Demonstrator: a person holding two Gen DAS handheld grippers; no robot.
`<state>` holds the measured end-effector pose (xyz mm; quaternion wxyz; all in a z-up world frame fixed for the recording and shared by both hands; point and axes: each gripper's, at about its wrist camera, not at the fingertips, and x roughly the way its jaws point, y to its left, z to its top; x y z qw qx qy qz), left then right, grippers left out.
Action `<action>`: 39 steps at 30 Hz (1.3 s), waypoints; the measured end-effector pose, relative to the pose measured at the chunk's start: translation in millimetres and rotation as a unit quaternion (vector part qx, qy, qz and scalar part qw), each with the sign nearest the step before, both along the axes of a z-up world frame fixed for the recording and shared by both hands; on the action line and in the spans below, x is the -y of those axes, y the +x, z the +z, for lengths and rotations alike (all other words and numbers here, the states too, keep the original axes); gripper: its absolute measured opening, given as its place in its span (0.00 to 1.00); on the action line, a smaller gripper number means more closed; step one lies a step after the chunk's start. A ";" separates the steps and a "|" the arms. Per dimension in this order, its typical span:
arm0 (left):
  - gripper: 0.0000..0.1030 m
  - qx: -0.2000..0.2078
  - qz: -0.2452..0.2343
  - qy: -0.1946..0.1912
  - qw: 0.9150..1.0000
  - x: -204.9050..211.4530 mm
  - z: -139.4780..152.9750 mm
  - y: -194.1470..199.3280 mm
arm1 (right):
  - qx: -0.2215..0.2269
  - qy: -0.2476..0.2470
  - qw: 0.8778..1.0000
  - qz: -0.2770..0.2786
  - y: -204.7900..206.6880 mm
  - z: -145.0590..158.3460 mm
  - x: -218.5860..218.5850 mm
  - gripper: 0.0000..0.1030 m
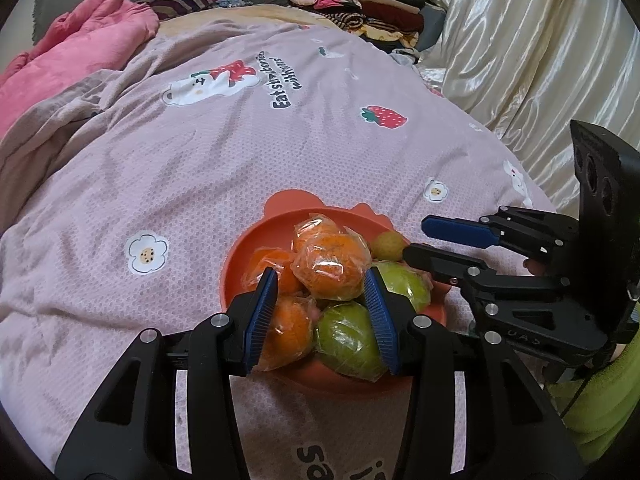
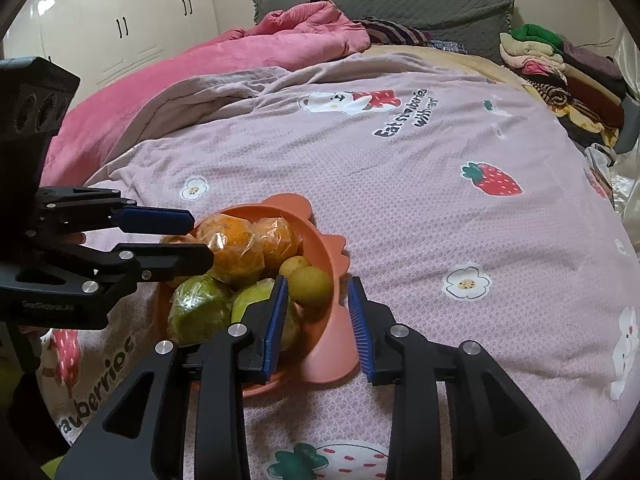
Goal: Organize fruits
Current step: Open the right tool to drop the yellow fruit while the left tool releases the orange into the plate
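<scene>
An orange bowl point(image 1: 236, 264) with ear-shaped handles sits on the pink bedspread, piled with plastic-wrapped oranges point(image 1: 332, 268), wrapped green fruits point(image 1: 348, 340) and small yellow-green fruits point(image 1: 386, 245). My left gripper point(image 1: 324, 312) is open just above the near side of the pile, holding nothing. My right gripper point(image 2: 318, 316) is open over the bowl's right rim point(image 2: 324, 252), next to a small yellow-green fruit point(image 2: 310, 286). Each gripper shows in the other's view: the right point(image 1: 416, 240), the left point(image 2: 200, 238).
The bedspread point(image 1: 200, 152) with strawberry prints covers the bed. A pink duvet point(image 2: 248, 52) lies bunched at the far left, folded clothes point(image 1: 356, 0) are stacked at the far right, and a cream satin curtain point(image 1: 532, 52) hangs at the right.
</scene>
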<state>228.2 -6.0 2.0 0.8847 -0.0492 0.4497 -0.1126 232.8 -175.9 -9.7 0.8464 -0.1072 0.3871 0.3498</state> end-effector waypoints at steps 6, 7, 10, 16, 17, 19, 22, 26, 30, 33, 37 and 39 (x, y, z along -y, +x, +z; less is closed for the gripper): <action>0.36 0.001 -0.001 -0.002 1.000 -0.8 0.6 -1.2 | 0.008 0.001 1.000 -0.006 -6.1 5.8 6.0 0.39; 0.36 0.002 -0.001 -0.002 1.000 -1.0 1.0 -1.7 | 0.010 0.002 1.000 -0.008 -6.9 7.0 7.0 0.41; 0.36 0.002 0.000 -0.002 1.000 -0.9 1.4 -2.2 | 0.014 -0.001 1.000 -0.012 -10.1 9.5 10.3 0.50; 0.36 0.007 0.001 -0.004 1.000 -0.7 5.6 -4.7 | 0.020 -0.004 1.000 -0.019 -14.5 14.0 15.0 0.58; 0.36 0.007 0.001 -0.005 1.000 -0.8 6.2 -4.8 | 0.021 -0.005 1.000 -0.019 -14.9 14.7 15.1 0.58; 0.36 0.009 0.001 -0.005 1.000 -0.9 7.7 -4.9 | 0.023 -0.004 1.000 -0.020 -16.6 16.3 15.6 0.60; 0.36 0.011 0.001 -0.008 1.000 -2.0 10.7 -5.6 | 0.024 -0.005 0.999 -0.022 -18.9 17.5 16.0 0.64; 0.36 0.014 0.003 -0.009 1.000 -3.8 12.7 -7.6 | 0.024 -0.008 0.999 -0.024 -20.8 17.1 16.0 0.67; 0.41 0.015 0.006 -0.009 1.000 -4.6 14.3 -9.1 | 0.023 -0.008 0.999 -0.024 -21.9 17.2 15.3 0.71; 0.44 0.017 0.009 -0.009 1.000 -5.7 15.5 -9.6 | 0.026 -0.010 0.999 -0.024 -22.8 17.4 13.9 0.73; 0.46 0.018 0.011 -0.010 1.000 -7.0 15.8 -9.6 | 0.026 -0.011 0.999 -0.025 -22.9 17.3 13.6 0.74; 0.49 0.019 0.013 -0.011 1.000 -7.9 15.9 -9.2 | 0.026 -0.011 0.999 -0.025 -22.6 17.3 13.1 0.78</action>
